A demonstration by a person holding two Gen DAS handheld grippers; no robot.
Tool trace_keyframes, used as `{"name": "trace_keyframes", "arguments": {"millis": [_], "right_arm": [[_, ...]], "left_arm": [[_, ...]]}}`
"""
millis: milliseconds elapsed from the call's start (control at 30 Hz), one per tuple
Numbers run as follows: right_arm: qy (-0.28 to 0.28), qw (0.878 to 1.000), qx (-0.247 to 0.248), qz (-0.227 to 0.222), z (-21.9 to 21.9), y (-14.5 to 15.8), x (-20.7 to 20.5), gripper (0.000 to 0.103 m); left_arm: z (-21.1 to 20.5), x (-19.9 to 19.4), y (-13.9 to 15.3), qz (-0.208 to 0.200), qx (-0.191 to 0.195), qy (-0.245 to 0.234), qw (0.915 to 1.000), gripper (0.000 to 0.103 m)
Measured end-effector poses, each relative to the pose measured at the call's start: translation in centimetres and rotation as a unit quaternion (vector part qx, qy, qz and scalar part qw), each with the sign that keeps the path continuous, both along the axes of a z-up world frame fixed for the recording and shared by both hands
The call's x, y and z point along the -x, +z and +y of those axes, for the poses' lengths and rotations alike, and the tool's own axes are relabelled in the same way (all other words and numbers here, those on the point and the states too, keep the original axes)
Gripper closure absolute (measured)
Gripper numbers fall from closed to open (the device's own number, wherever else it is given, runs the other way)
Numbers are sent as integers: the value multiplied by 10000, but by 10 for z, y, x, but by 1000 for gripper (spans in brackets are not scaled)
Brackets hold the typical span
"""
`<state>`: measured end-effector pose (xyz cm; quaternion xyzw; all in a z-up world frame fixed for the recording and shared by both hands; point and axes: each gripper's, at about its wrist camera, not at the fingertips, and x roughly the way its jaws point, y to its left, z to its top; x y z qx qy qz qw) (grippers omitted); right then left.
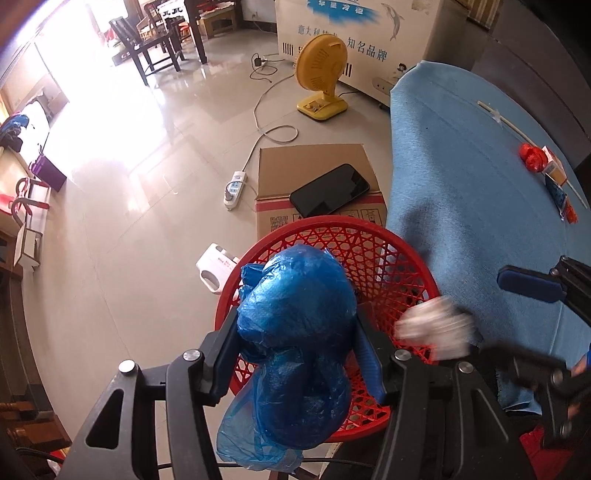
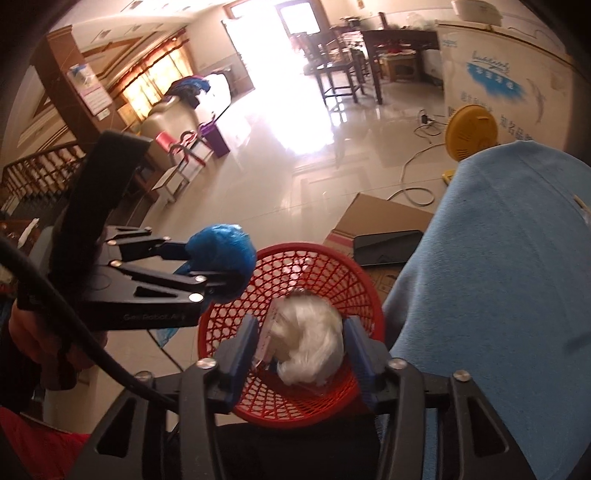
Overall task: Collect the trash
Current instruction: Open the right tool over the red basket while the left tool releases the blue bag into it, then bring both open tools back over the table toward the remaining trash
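My left gripper is shut on a crumpled blue plastic bag and holds it above the red mesh basket. The bag also shows in the right wrist view, over the basket's left rim. My right gripper is open around a white crumpled wad that hangs over the basket; the wad is blurred in the left wrist view. More trash lies on the blue table cloth: a red wrapper and small packets.
A cardboard box with a black phone on it stands behind the basket. A power strip, cable and yellow fan are on the tiled floor. A white freezer stands behind.
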<state>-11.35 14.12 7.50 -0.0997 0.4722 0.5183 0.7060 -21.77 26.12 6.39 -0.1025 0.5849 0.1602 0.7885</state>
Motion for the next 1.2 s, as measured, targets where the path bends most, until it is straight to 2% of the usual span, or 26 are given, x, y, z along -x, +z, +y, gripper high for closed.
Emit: {"name": "trace_keyframes", "arguments": {"millis": [233, 833, 1200], "right_arm": [[129, 9999, -24, -27, 2, 0, 6, 42], [-457, 9986, -164, 201, -23, 4, -15, 42], [-1004, 9938, -320, 340, -58, 10, -32, 42]], "left_arm": [[7, -1, -2, -4, 95, 113, 9999, 44], [-5, -12, -4, 53, 224, -21, 9997, 40], [-27, -25, 1, 12, 276, -257, 9993, 40]]}}
